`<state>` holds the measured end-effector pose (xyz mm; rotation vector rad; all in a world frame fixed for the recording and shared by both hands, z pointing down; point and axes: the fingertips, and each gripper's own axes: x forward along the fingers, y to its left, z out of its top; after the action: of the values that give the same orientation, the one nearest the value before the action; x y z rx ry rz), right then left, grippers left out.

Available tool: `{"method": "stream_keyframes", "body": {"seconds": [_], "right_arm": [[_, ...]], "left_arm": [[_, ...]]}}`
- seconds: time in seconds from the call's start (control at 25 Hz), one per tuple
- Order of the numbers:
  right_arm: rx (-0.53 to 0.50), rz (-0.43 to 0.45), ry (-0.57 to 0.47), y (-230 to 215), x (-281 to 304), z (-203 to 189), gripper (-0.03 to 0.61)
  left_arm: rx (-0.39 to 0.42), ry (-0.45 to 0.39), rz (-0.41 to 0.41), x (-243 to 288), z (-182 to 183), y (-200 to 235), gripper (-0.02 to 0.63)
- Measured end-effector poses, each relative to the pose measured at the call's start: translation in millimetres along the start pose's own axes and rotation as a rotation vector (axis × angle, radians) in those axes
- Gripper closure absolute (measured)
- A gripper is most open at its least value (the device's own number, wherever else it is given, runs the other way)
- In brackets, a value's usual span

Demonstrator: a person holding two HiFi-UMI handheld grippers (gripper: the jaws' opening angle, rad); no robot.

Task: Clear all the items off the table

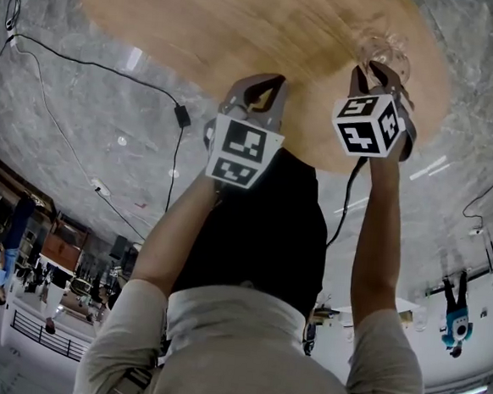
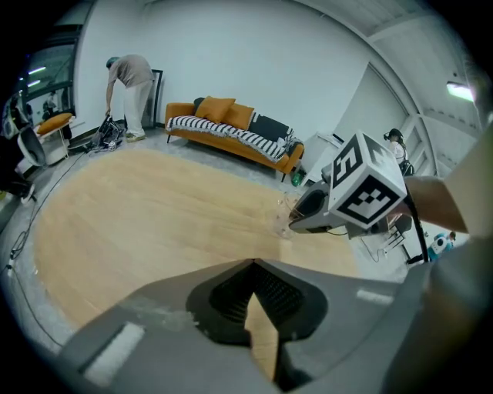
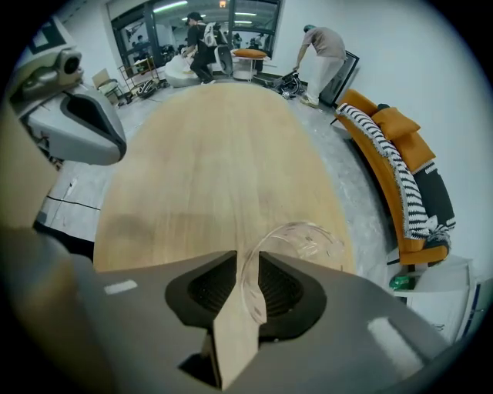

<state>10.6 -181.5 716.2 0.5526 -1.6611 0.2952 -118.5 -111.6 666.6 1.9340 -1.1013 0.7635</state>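
1. Pinching the thin wall of a clear cup (image 3: 302,237), the right gripper (image 3: 246,257) has its jaws nearly together on the rim.
2. The cup is at the wooden table's (image 3: 208,146) right edge; I cannot tell whether it is resting or lifted.
3. The left gripper (image 2: 253,264) hovers just beside it over the table, tips touching and empty.

A cup (image 3: 296,250) stood near the desk's (image 3: 208,154) right edge, its wall between the right tongs (image 3: 246,260). The left tongs (image 1: 258,86) hung to their left, and a sofa (image 3: 400,161) stood beyond the desk.
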Motion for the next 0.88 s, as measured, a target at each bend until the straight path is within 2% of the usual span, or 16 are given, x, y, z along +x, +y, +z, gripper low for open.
{"method": "stream_keyframes", "body": {"seconds": [0.24, 0.4, 0.64, 0.88], "right_arm": [[-0.079, -0.063, 0.053, -4, 5, -2, 0.483], [-0.181, -0.101, 0.098, -6, 12, -3, 0.483], [-0.369, -0.092, 0.187, -4, 21, -8, 0.491], [-0.399, -0.069, 0.210, -1, 27, -8, 0.491]], "left_arm": [[-0.014, -0.004, -0.007, 1, -2, 3, 0.594], [-0.019, 0.000, -0.013, 1, -4, 5, 0.594], [-0.028, 0.008, -0.017, 0, -9, 8, 0.594], [-0.027, 0.009, -0.025, 1, -13, 10, 0.594]]}}
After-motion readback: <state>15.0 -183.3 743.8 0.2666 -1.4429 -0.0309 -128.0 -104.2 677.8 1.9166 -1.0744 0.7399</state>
